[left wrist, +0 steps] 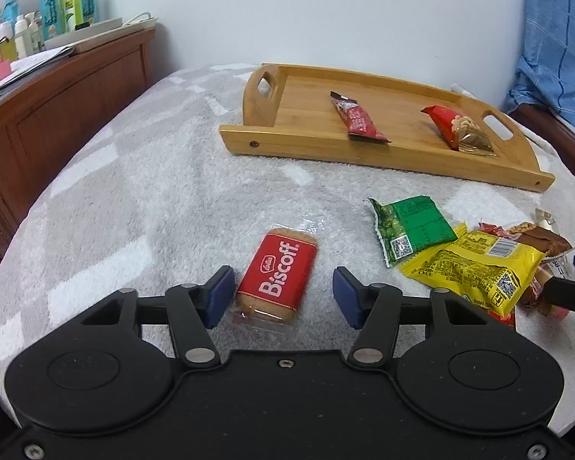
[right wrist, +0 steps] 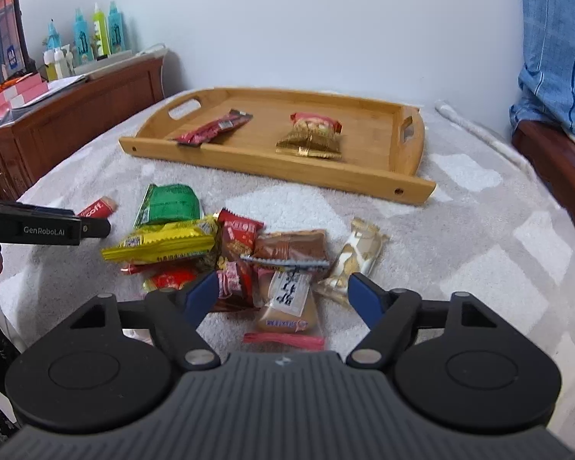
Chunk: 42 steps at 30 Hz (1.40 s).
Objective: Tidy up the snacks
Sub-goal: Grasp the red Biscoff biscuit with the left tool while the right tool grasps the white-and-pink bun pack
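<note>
My left gripper [left wrist: 283, 293] is open, its blue pads on either side of a red Biscoff packet [left wrist: 278, 278] lying on the grey blanket. My right gripper [right wrist: 281, 293] is open over a pile of snacks, straddling a tan packet with a white label [right wrist: 287, 303] and a dark red packet [right wrist: 234, 285]. A green packet [left wrist: 410, 228] and a yellow packet [left wrist: 475, 264] lie right of the Biscoff. A wooden tray [left wrist: 299, 142] further back holds a dark red bar [left wrist: 358, 119] and a red-and-gold peanut packet [left wrist: 460, 128].
A wooden cabinet [left wrist: 57, 115] with bottles and papers stands at the left. A blue cloth [left wrist: 556, 38] hangs at the right by a wooden bed frame. A white-and-gold candy [right wrist: 354, 257] lies right of the pile. The left gripper shows in the right wrist view [right wrist: 96, 226].
</note>
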Motion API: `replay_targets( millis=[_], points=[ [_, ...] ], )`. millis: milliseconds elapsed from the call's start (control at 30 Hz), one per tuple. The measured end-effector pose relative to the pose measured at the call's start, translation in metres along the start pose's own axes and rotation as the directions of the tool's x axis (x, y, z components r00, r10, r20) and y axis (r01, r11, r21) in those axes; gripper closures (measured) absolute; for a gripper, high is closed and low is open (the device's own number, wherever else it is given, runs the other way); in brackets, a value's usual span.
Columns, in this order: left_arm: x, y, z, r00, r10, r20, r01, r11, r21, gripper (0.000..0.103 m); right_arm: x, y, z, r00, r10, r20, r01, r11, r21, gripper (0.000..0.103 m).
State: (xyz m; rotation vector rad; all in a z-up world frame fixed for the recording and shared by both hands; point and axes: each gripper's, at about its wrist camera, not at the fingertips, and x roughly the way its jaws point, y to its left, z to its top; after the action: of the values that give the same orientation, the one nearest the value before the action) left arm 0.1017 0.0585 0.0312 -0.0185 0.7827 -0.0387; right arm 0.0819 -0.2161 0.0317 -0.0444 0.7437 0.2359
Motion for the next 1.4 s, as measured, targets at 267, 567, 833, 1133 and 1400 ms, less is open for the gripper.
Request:
replay_targets(
  millis=[267, 567, 833, 1133, 1400],
  points=[
    [-0.001, 0.001, 0.000, 1.000, -0.021, 0.006, 0.021, 1.000, 0.011, 0.063, 0.008, 0.003, -0.006, 1.000, 0.005, -0.030, -0.005, 1.000, 0.010, 0.025],
    [-0.002, -0.002, 0.002, 1.000, 0.004, 0.005, -0.004, 1.000, 0.015, 0.058, 0.009, 0.005, -0.004, 0.999, 0.028, -0.042, -0.027, 0.999, 0.017, 0.054],
    [-0.006, -0.004, 0.004, 1.000, 0.017, 0.016, -0.018, 0.999, 0.027, 0.046, 0.002, 0.002, -0.003, 0.999, 0.010, -0.039, -0.010, 1.000, 0.008, 0.067],
    [-0.007, 0.002, 0.008, 0.999, 0.022, 0.032, -0.022, 0.999, 0.028, 0.039, -0.003, 0.004, -0.002, 1.000, -0.001, -0.023, 0.001, 1.000, 0.008, 0.069],
    [0.001, 0.007, 0.002, 1.000, -0.015, -0.006, 0.015, 1.000, -0.007, 0.052, -0.004, 0.003, -0.002, 1.000, 0.000, -0.021, 0.000, 1.000, 0.013, 0.070]
  ],
)
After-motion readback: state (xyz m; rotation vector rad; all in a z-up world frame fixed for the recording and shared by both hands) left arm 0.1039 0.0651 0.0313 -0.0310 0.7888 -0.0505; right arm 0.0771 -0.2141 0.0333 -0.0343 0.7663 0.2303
